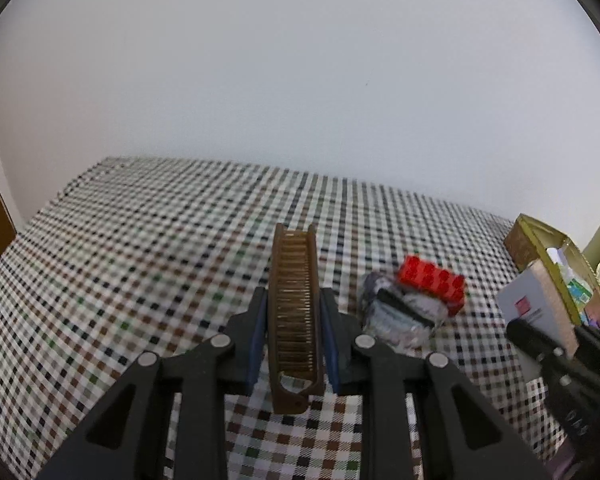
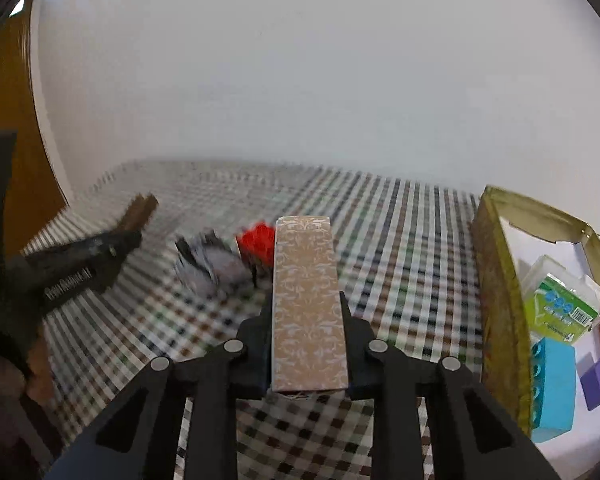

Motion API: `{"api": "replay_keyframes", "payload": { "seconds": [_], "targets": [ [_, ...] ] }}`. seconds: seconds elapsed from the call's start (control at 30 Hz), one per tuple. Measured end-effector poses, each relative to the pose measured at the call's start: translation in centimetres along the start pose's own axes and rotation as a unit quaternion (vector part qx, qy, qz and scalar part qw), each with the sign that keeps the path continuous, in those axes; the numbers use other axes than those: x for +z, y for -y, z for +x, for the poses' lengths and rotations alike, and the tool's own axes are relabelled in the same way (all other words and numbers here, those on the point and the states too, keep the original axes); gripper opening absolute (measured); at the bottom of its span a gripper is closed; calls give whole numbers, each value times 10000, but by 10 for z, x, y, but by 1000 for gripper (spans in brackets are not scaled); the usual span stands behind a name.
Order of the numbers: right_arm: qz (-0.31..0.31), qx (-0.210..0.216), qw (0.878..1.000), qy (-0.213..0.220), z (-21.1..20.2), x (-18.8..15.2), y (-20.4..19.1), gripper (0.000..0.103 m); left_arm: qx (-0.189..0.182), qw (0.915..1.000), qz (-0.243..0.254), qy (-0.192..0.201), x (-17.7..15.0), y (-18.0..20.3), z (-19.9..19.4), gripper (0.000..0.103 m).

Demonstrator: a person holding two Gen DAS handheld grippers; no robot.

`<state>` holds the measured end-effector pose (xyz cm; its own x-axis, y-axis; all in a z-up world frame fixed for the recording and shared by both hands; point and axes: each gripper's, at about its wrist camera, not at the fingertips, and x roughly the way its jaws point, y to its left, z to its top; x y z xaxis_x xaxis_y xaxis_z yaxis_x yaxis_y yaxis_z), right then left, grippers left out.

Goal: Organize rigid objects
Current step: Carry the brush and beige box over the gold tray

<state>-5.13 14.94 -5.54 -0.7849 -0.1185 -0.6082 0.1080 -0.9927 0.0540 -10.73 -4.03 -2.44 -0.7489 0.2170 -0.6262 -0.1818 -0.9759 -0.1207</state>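
Note:
My left gripper is shut on a brown folding comb, held lengthwise above the checked tablecloth. My right gripper is shut on a tan patterned box, also held above the cloth; it shows at the right of the left wrist view. A red toy brick lies beside a crinkled grey wrapped packet ahead of both grippers; both show blurred in the right wrist view, the brick partly behind the tan box.
An open gold-rimmed box stands at the right, holding a blue brick, a green-labelled clear case and a purple block. A white wall rises behind the table. Brown furniture stands at the left.

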Motion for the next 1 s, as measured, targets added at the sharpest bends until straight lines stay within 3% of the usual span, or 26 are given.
{"api": "replay_keyframes", "payload": {
  "seconds": [0.17, 0.37, 0.7, 1.0],
  "targets": [
    [225, 336, 9969, 675, -31, 3, 13, 28, -143, 9994, -141, 281, 3, -2, -8, 24],
    [239, 524, 9919, 1132, -48, 6, 15, 28, -149, 9976, -300, 605, 2, -7, -17, 23],
    [272, 344, 9916, 1218, -62, 1, 38, 28, -94, 9970, -173, 752, -5, 19, -23, 23],
    [452, 186, 9888, 1409, -79, 2, 71, 28, -442, 9957, 85, 813, -7, 74, -29, 23]
  ]
}}
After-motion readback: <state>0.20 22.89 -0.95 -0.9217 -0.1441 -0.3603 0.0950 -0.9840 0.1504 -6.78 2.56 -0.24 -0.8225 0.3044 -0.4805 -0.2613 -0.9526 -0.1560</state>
